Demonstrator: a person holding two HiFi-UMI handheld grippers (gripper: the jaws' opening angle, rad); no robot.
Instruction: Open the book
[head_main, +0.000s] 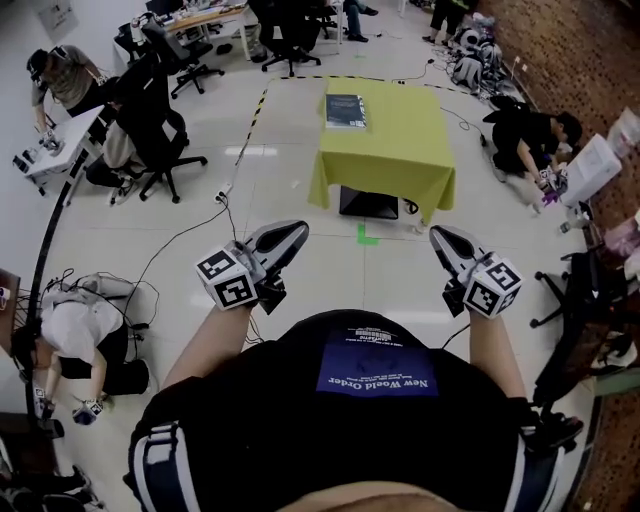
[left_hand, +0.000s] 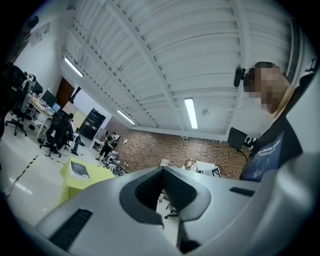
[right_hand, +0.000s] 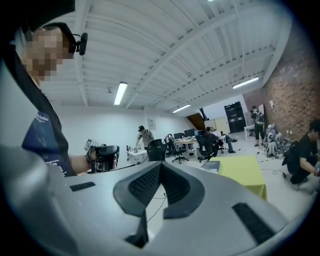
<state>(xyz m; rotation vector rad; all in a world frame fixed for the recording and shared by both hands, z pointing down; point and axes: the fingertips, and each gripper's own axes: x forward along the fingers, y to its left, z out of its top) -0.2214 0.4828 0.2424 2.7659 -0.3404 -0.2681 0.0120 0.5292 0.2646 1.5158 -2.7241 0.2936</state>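
Facing a rectangular book (head_main: 345, 110) on yellow cloth (head_main: 400, 150), left hand-held gripper (head_main: 295, 232) and right hand-held gripper (head_main: 441, 238) are closed, empty.

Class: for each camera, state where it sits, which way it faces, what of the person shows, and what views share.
Head view: on the head, facing steeply down; torso, forearms, left gripper, right gripper show.
Left gripper view: on that gripper, along shut jaws toward a brick wall; chest shows.
Right gripper view: likewise, toward desks; chest and left gripper show.
All share: yellow-clothed table, dark closed book.
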